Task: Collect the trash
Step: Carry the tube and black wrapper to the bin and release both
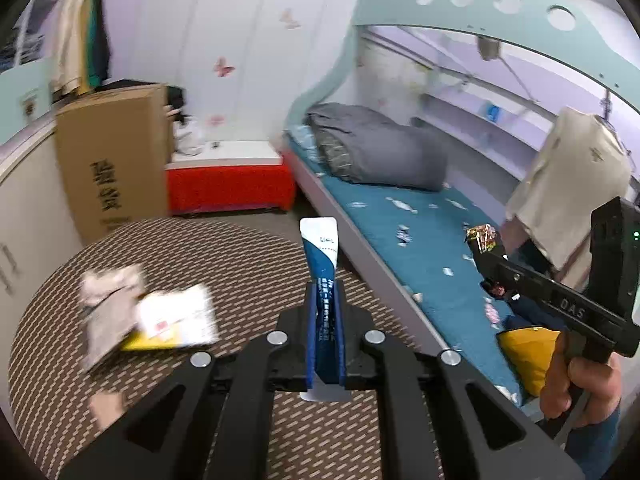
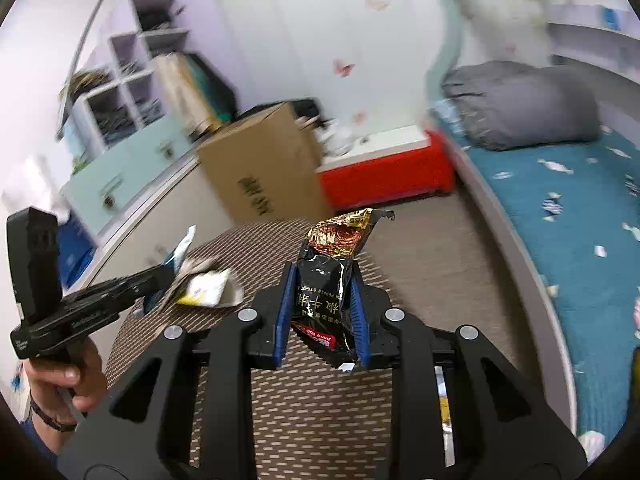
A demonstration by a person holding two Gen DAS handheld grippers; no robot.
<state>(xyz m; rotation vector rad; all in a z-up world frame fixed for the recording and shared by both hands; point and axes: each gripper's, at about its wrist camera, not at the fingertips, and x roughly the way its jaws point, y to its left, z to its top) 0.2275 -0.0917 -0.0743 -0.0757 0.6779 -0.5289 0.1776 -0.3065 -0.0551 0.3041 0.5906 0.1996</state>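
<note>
My left gripper [image 1: 324,290] is shut on a blue and white sachet [image 1: 322,248] that stands up between its pads, above a round table with a brown woven mat [image 1: 224,256]. My right gripper [image 2: 323,272] is shut on a black and gold snack wrapper [image 2: 326,280], also held over the table. Each gripper shows in the other's view: the right gripper [image 1: 486,254] with the wrapper [image 1: 482,237] over the bed, the left gripper [image 2: 160,274] with the sachet [image 2: 183,246] at the table's left. A crumpled paper [image 1: 108,304] and a white and yellow packet [image 1: 176,320] lie on the mat.
A tall cardboard box [image 1: 112,160] and a red storage box [image 1: 228,188] stand beyond the table. A bed with a teal sheet [image 1: 420,248] and a grey duvet [image 1: 372,148] runs along the right. White cabinets [image 2: 152,208] line the left. A yellow object [image 1: 524,356] sits by the bed.
</note>
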